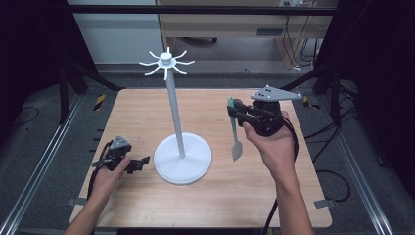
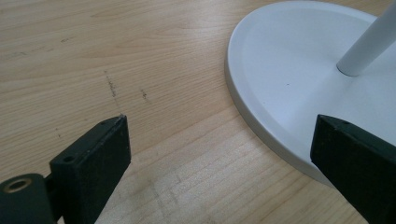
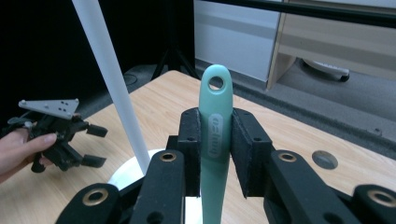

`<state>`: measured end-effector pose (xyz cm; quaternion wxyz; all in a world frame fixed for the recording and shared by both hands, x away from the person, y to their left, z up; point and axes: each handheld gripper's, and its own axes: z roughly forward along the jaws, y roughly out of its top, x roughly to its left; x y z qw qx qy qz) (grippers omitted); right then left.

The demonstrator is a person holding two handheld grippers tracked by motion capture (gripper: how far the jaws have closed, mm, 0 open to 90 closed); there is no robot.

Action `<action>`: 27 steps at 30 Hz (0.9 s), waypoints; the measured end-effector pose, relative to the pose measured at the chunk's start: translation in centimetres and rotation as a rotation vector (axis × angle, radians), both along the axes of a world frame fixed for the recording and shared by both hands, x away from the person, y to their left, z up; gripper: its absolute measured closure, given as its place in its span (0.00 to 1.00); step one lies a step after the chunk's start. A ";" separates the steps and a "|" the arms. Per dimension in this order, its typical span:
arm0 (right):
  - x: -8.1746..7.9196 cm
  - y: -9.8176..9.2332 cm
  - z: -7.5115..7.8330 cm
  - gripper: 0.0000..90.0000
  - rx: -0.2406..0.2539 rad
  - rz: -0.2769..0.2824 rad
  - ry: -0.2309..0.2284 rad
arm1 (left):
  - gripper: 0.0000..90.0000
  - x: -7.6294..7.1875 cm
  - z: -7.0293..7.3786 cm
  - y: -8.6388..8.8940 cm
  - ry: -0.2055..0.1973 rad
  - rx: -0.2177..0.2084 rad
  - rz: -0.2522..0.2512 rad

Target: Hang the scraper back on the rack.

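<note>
The right gripper [image 1: 234, 111] is clamped on the handle of a teal spatula [image 1: 235, 131], its two black jaws pressed against either side of the handle. In the high view the spatula hangs from that gripper above the tabletop [image 1: 147, 107], handle end up and its pale blade pointing down, to the right of the white stand [image 1: 182, 157]. In the right gripper view the handle [image 3: 215, 140] rises upright between the jaws, and the hanging hole at its tip stands clear above them. The stand has a round base resting near the middle of the tabletop, a thin upright pole and a ring of curved hooks [image 1: 166, 62] at the top; the spatula is well below those hooks and apart from the pole. The left gripper [image 1: 142, 163] sits low at the left of the base, held in the person's left hand [image 1: 108, 172], its jaws spread wide with nothing between them; in the left gripper view the right-hand jaw lies just over the rim of the base [image 2: 261, 116], above bare wood
</note>
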<state>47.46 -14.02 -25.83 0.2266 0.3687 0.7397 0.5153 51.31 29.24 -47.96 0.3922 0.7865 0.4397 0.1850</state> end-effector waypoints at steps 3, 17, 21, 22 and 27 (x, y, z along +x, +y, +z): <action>-0.1 0.6 0.6 0.83 0.008 0.008 -0.017 | 0.05 0.0 0.0 0.0 0.000 -0.001 0.004; -0.5 2.7 3.6 0.83 0.010 0.030 -0.069 | 0.05 0.0 0.1 0.0 -0.002 0.001 0.002; -0.5 3.1 4.3 0.83 0.019 0.032 -0.078 | 0.05 0.0 0.0 -0.1 -0.001 0.001 -0.001; -0.5 3.2 4.4 0.83 0.020 0.034 -0.079 | 0.05 0.0 0.0 -0.1 -0.001 0.001 -0.001; -0.5 3.7 5.0 0.83 0.022 0.037 -0.091 | 0.05 0.0 0.1 0.0 -0.002 -0.001 0.001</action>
